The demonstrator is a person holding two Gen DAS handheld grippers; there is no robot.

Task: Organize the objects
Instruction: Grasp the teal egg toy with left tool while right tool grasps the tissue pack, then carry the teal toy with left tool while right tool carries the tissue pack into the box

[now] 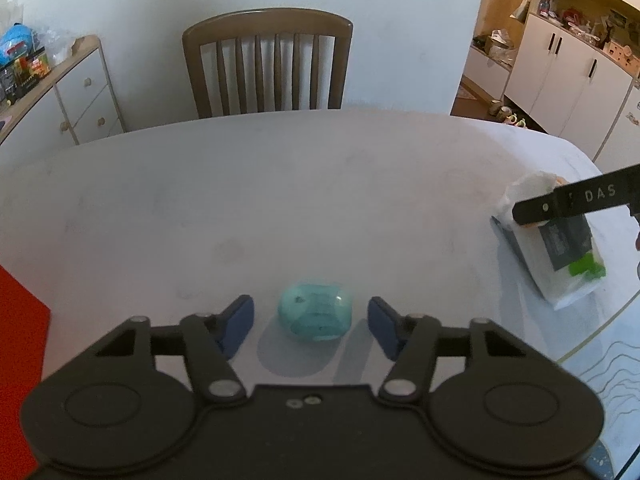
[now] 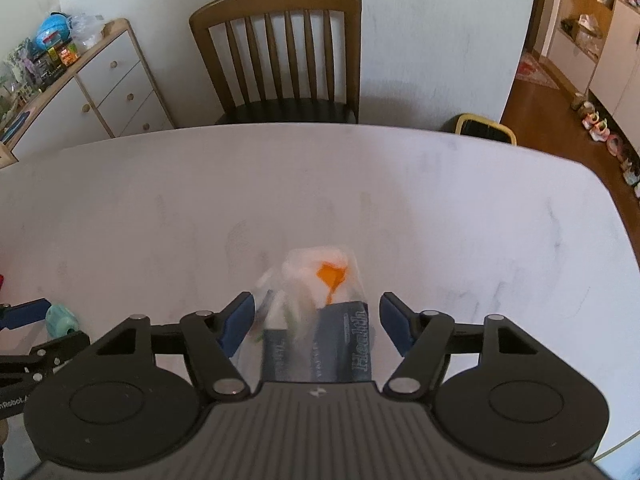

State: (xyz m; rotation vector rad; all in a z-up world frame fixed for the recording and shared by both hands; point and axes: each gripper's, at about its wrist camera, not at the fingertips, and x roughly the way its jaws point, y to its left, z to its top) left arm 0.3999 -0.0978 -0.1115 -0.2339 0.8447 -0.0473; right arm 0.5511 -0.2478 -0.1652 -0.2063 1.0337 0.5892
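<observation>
Left hand-held gripper (image 1: pixel 311 322) apart, straddling teal case (image 1: pixel 315 312) for pickup; right hand-held gripper (image 2: pixel 317 320) apart around pouch (image 2: pixel 320 320) on tabletop (image 2: pixel 360 184).

"DAS" on the right tool's black finger (image 1: pixel 576 200) — "Health" on the dark box (image 2: pixel 320 352) inside the clear bag (image 2: pixel 316 280)

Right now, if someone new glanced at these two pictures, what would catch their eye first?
Probably the teal translucent case, lying on the white table between the open fingers of the left gripper. Next, the clear plastic bag holding a dark box and something orange, sitting between the open fingers of the right gripper. Behind the table stands a wooden chair.
</observation>
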